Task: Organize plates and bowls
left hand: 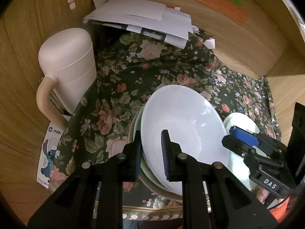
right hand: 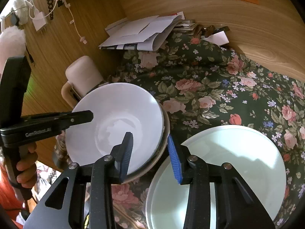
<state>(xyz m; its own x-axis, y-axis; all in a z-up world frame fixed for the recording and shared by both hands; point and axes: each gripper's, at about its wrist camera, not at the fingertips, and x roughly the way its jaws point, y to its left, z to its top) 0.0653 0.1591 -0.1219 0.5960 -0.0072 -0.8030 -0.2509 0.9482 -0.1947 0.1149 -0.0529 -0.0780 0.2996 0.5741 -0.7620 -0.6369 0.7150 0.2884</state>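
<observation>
Two fisheye views, both sharp at centre; strong barrel distortion bends the wooden walls (left hand: pixel 22 61) into arcs, with black vignette at the corners. Left wrist view: dim, warm, evenly lit, faint sheen on the white bowl (left hand: pixel 183 126). Right wrist view: brighter, daylight from upper left (blown out on the white fluffy item (right hand: pixel 11 40)); hard-edged shadow across the pale green plate (right hand: pixel 247 152); soft glare in the bowl's base.

Both grippers are black matte plastic with silver round screws and ribbed blue pads (right hand: pixel 173 158) on the fingers. The left gripper (left hand: pixel 150 152) carries faint grey lettering on its side; the right gripper (right hand: pixel 150 154) bears a white "DAS" label. Bare hand (right hand: pixel 25 164), orange-red sleeve
</observation>
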